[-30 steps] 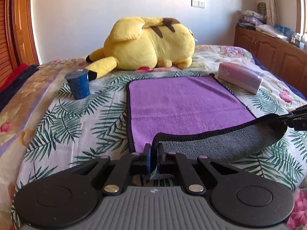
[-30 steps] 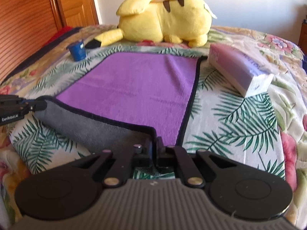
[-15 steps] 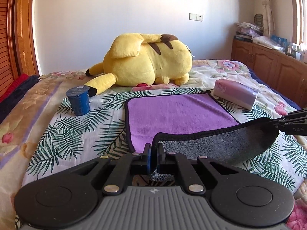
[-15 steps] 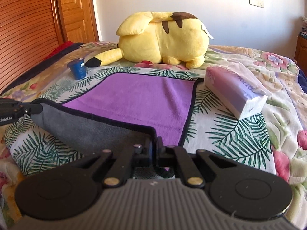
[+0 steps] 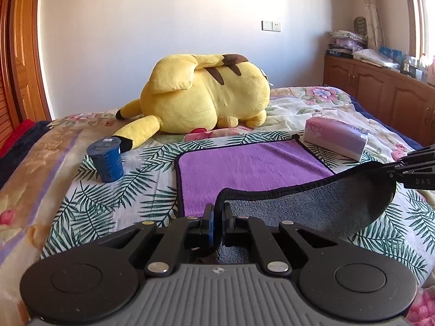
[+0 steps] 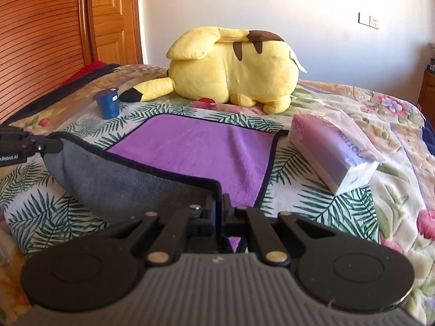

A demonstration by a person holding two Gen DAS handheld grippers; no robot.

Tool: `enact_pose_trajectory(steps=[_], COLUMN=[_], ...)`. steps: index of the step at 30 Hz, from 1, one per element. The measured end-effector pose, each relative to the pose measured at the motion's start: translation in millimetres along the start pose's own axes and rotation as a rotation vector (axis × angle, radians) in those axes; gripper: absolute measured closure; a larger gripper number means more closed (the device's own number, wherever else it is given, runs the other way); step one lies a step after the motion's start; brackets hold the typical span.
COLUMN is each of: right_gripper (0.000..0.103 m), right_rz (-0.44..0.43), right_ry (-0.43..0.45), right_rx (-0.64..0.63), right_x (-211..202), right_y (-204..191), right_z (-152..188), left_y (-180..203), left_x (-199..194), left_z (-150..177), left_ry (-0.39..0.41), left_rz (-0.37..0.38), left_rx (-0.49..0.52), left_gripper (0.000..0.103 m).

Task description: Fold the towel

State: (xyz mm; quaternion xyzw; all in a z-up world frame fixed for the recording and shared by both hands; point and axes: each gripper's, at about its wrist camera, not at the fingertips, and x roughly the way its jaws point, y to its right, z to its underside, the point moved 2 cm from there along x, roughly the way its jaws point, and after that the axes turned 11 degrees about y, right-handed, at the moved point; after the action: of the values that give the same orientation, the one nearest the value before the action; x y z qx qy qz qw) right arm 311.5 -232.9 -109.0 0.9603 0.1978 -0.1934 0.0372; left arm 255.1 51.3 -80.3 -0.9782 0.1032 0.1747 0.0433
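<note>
A purple towel (image 5: 250, 163) with a grey underside and black trim lies on the bed, its near edge lifted off the cover. My left gripper (image 5: 217, 212) is shut on the near left corner, and the grey underside (image 5: 312, 212) sags between the two corners. My right gripper (image 6: 219, 203) is shut on the near right corner of the towel (image 6: 195, 146). Each gripper shows at the edge of the other view: the right gripper (image 5: 407, 168) at the right, the left gripper (image 6: 35, 146) at the left.
A big yellow plush toy (image 5: 206, 95) lies at the far side of the bed. A blue cup (image 5: 106, 160) stands left of the towel and a pink tissue pack (image 5: 337, 138) lies right of it. Wooden cabinets (image 5: 380, 92) line the right wall, a wooden door (image 6: 114, 19) the left.
Both grippers have lifted the towel's near edge higher. The views have tipped up, so more of the wall shows and the towel looks flatter.
</note>
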Motion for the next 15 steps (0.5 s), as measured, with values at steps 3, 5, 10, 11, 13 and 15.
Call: enact_pose_trajectory(steps=[3,5,10,11,13,15], right_gripper=[0.099,0.099,0.099,0.099,0.099,0.099], right_rz=[0.000,-0.002,-0.003,-0.003,-0.006,-0.009], right_ry=[0.006,0.010,0.017,0.019,0.024,0.027], right_rx=[-0.013,-0.019,-0.044,-0.051,-0.062,-0.068], right_x=[3.6,6.2,14.0,16.1,20.0,23.6], right_y=[0.8,1.7,2.5,2.7,3.6,5.0], right_z=[-1.7,-2.9,-5.9,-6.9,-8.7,-9.8], left_y=[-0.7,-0.9,-0.9,-1.0,-2.1,-2.5], left_x=[4.1,7.7,20.0,22.9,28.7,34.3], left_z=[-2.2,-3.3,-7.1,-7.9,-9.1,-10.3], left_ry=[0.004,0.004,0.003,0.004,0.004,0.002], left_rz=[0.004,0.007,0.017,0.019,0.025,0.030], left_rx=[0.011,0.018,0.041,0.046,0.052,0.062], left_gripper=[0.103,0.103,0.103,0.103,0.103,0.103])
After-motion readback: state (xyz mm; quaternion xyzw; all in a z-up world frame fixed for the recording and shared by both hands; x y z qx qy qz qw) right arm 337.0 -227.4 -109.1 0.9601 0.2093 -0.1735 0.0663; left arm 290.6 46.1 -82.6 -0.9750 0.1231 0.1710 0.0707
